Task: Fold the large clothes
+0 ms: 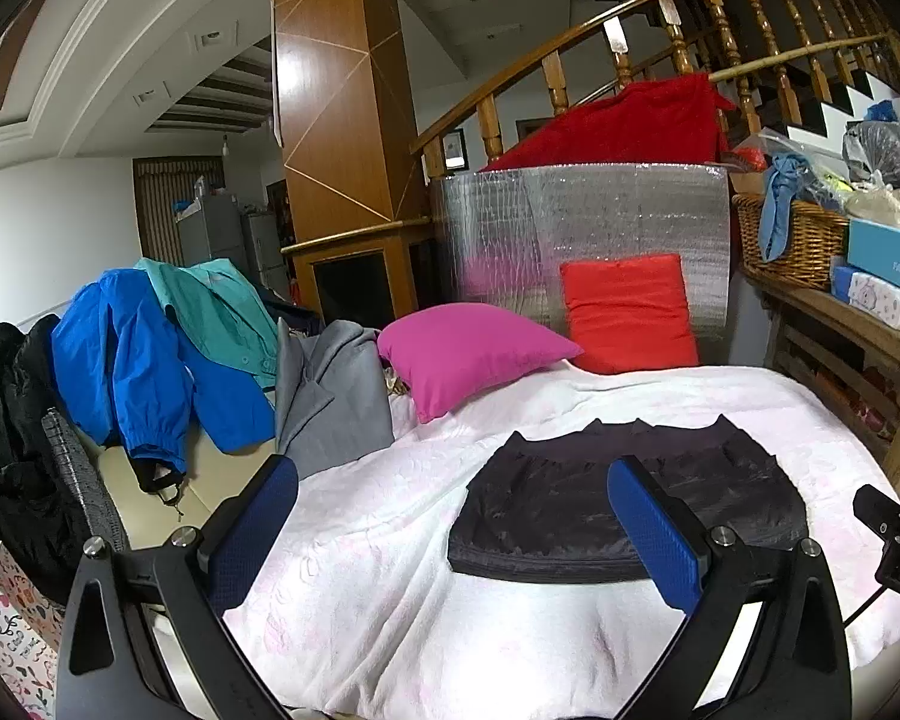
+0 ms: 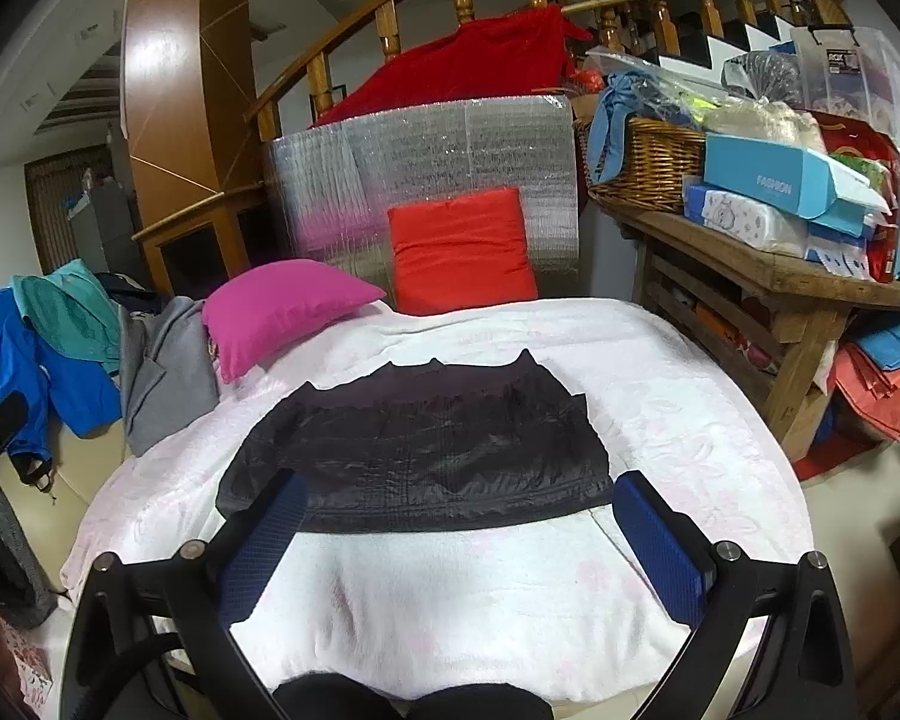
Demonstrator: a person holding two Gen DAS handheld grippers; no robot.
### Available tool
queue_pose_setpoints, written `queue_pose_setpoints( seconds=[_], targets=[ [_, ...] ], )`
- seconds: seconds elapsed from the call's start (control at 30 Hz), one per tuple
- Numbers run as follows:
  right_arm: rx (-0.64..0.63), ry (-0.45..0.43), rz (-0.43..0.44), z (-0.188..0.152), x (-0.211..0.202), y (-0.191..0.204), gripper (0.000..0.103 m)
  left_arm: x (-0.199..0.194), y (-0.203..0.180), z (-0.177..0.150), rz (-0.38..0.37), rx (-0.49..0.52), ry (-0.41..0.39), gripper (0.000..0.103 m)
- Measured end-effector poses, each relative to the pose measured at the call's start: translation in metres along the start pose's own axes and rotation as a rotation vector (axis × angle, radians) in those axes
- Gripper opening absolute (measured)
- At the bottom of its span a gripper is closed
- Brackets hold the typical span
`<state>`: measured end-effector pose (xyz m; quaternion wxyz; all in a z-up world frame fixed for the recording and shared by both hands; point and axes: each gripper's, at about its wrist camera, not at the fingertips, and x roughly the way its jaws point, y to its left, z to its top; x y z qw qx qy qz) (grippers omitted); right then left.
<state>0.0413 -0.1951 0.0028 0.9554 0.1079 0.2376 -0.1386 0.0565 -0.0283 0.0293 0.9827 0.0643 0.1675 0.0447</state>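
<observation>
A black padded garment (image 1: 618, 510) (image 2: 420, 450) lies folded into a flat rectangle on the white blanket (image 1: 390, 570) (image 2: 480, 588). My left gripper (image 1: 456, 510) is open above the blanket, its right finger in front of the garment's near left part. My right gripper (image 2: 462, 516) is open too, held just before the garment's near edge, with nothing between its blue pads (image 2: 660, 546). More clothes wait at the left: a blue jacket (image 1: 132, 372) (image 2: 6, 360), a teal shirt (image 1: 222, 312) (image 2: 72, 312), a grey garment (image 1: 336, 396) (image 2: 162, 372) and a black coat (image 1: 12, 420).
A pink pillow (image 1: 468, 354) (image 2: 276, 306) and a red cushion (image 1: 630, 312) (image 2: 462, 252) rest at the blanket's far side against a silver foil panel (image 1: 582, 222). A wooden shelf (image 2: 780, 276) with a wicker basket (image 2: 648, 162) and boxes stands at the right. A stair railing (image 1: 570, 54) curves behind.
</observation>
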Motion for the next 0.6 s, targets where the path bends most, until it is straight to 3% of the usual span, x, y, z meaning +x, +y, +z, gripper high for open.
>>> queue_pose_setpoints(
  seconds=[0.47,0.6],
  targets=[
    [0.005,0.044,-0.019,0.006,0.048,0.002,0.103,0.049,-0.004,-0.004,-0.015,0.003,0.057,0.103],
    [0.007,0.043,-0.043,0.011,0.072,-0.011,0.103,0.080,0.000,-0.007,-0.035,-0.021,0.096,0.103]
  ],
)
